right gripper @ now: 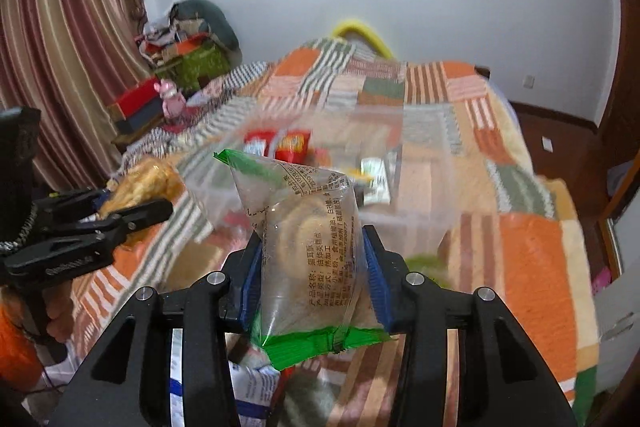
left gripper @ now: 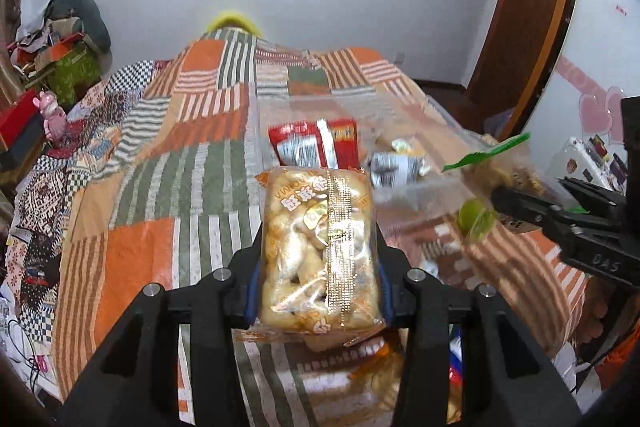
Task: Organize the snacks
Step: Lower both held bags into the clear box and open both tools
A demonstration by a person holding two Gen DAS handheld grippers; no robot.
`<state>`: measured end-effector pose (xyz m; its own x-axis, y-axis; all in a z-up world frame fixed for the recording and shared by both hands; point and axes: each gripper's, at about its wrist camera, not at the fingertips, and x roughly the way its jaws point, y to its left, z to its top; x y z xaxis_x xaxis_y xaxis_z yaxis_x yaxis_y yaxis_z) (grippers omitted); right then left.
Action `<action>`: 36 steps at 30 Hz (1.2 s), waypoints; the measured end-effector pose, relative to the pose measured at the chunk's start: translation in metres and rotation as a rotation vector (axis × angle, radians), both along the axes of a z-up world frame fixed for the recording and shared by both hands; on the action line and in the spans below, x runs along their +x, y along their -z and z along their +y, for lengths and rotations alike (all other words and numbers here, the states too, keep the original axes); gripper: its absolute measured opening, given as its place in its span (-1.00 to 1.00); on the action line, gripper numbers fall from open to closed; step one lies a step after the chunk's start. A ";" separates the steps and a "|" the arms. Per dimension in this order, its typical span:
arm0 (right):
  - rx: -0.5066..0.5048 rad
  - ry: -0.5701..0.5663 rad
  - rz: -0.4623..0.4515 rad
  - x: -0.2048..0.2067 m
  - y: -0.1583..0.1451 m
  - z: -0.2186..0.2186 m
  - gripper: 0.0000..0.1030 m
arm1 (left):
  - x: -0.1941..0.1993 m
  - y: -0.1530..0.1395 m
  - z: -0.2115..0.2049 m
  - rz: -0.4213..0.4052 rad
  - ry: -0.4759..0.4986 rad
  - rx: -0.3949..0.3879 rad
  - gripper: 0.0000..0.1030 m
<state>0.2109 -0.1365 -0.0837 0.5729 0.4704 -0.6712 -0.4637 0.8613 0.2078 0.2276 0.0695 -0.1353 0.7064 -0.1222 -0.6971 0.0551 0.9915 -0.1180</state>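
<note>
My left gripper [left gripper: 318,259] is shut on an orange-edged clear pack of golden fried snacks [left gripper: 320,247], held above the patchwork bed. It also shows at the left of the right wrist view [right gripper: 132,211]. My right gripper [right gripper: 312,259] is shut on a clear, green-edged pack of round biscuits [right gripper: 308,247]; it shows at the right of the left wrist view [left gripper: 520,205]. Ahead of both stands a clear plastic bin [left gripper: 404,195] holding a red packet [left gripper: 316,147] and small white packets [left gripper: 400,165]. The bin [right gripper: 424,211] is just beyond the green-edged pack.
The bed's patchwork blanket [left gripper: 180,167] spreads left and far. More snack packs lie below the grippers [right gripper: 256,383]. A cluttered stand with boxes and a pink toy [left gripper: 52,115] is at the far left. A wooden door [left gripper: 528,7] is at the right.
</note>
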 end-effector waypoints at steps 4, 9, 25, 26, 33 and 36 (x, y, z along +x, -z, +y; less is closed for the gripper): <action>0.010 0.018 -0.051 0.009 -0.017 -0.002 -0.18 | 0.012 -0.012 -0.002 -0.020 0.001 -0.021 -0.15; 0.010 0.048 -0.083 0.021 -0.024 -0.006 -0.18 | 0.035 -0.025 -0.012 -0.043 0.016 -0.026 -0.15; -0.024 0.094 -0.004 0.073 0.009 -0.012 -0.18 | 0.112 -0.013 -0.055 0.002 0.103 -0.019 -0.15; -0.025 0.092 0.001 0.075 0.011 -0.012 -0.18 | 0.118 -0.010 -0.058 0.011 0.110 -0.010 -0.15; -0.048 0.080 0.025 0.084 0.022 -0.009 -0.18 | 0.141 0.014 -0.068 0.066 0.135 0.029 -0.15; -0.038 0.076 0.049 0.087 0.028 -0.010 -0.18 | 0.145 0.019 -0.069 0.066 0.129 0.035 -0.14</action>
